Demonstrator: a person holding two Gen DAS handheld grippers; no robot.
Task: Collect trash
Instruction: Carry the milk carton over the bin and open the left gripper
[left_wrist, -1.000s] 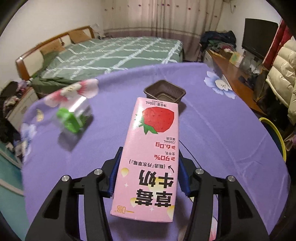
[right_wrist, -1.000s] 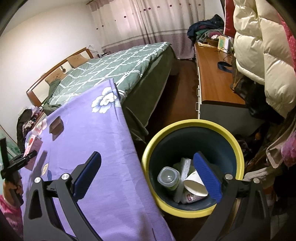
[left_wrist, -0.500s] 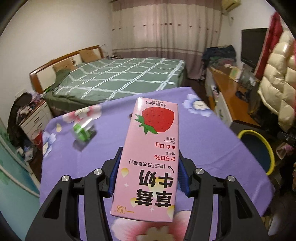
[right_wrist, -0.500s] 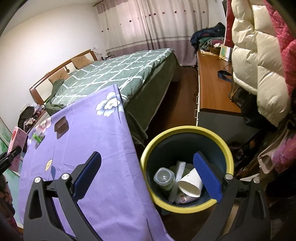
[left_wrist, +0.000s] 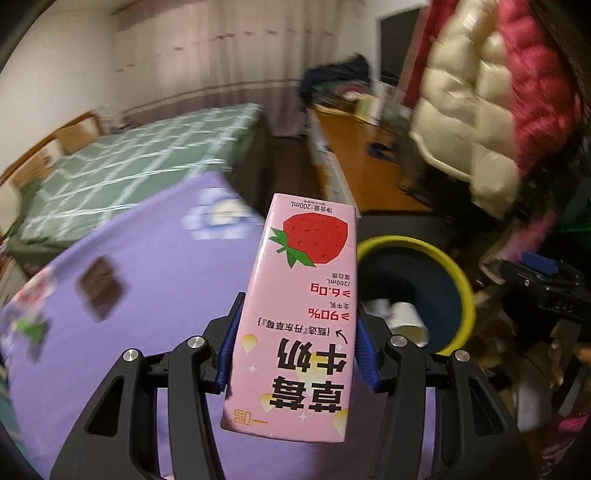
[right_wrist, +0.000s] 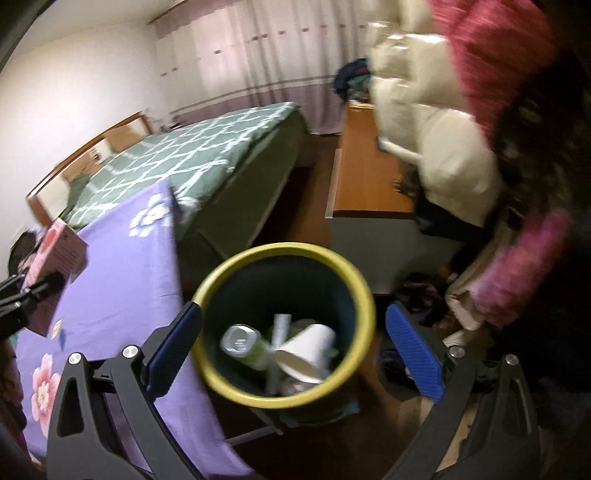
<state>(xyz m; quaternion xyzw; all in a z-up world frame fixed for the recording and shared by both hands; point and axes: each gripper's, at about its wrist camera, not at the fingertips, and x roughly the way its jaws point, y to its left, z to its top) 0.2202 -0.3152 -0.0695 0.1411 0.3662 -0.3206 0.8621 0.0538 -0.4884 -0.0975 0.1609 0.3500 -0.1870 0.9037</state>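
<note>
Carry clear of the purple tablecloth (left_wrist: 155, 266), past the brown tray (left_wrist: 100, 285) left lying on it, until centred above the yellow-rimmed bin (left_wrist: 458, 280); only then let go. Left gripper (left_wrist: 295, 354): narrow, blue pads clenched on the pink strawberry milk carton (left_wrist: 299, 317), held aloft just short of the rim. Right gripper (right_wrist: 295, 347): spread wide, empty, hovering over the bin, paper cup (right_wrist: 306, 350) inside.

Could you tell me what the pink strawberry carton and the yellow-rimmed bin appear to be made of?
The pink strawberry milk carton looks like coated paperboard: crisp folded edges, flat printed faces, slight sheen. The yellow-rimmed dark round bin seems moulded plastic, judging by its smooth, even rim and wall, though blur leaves that open.
</note>
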